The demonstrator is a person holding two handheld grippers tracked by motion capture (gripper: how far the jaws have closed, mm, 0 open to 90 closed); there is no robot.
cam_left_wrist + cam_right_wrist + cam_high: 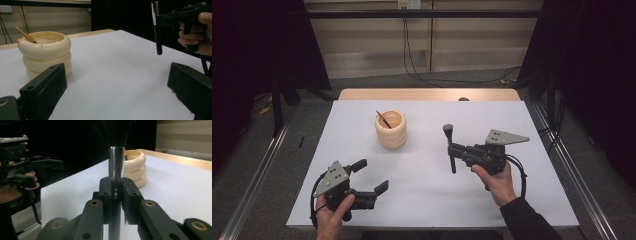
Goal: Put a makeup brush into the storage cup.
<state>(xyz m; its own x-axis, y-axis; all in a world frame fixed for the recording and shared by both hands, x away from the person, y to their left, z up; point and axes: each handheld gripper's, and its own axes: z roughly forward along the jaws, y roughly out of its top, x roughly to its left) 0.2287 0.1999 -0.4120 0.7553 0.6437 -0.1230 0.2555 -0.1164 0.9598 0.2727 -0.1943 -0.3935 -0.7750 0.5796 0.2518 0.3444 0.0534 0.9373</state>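
Step in hand: carrying a makeup brush (451, 148) toward the cream ribbed holder (391, 130), judged from how things lie.
Right gripper (454, 150): jaws clamped on the brush handle; in the right gripper view the metal ferrule (116, 162) rises straight out of the closed jaws, bristles up.
Brush position: held upright above the white table (427, 200), right of the holder and well apart from it; its lower end is clear of the surface.
Left gripper (371, 176): jaws spread wide, nothing between them, hovering low at the near left.
Holder contents: one thin brown-handled brush (383, 119) leans on the rim; whether anything else is inside is hard to tell.
Next move calls for: bringing the brush left over the holder's mouth, keeping it upright, lowering handle-first, then releasing.
Risk: knocking the leaning brush or the rim.
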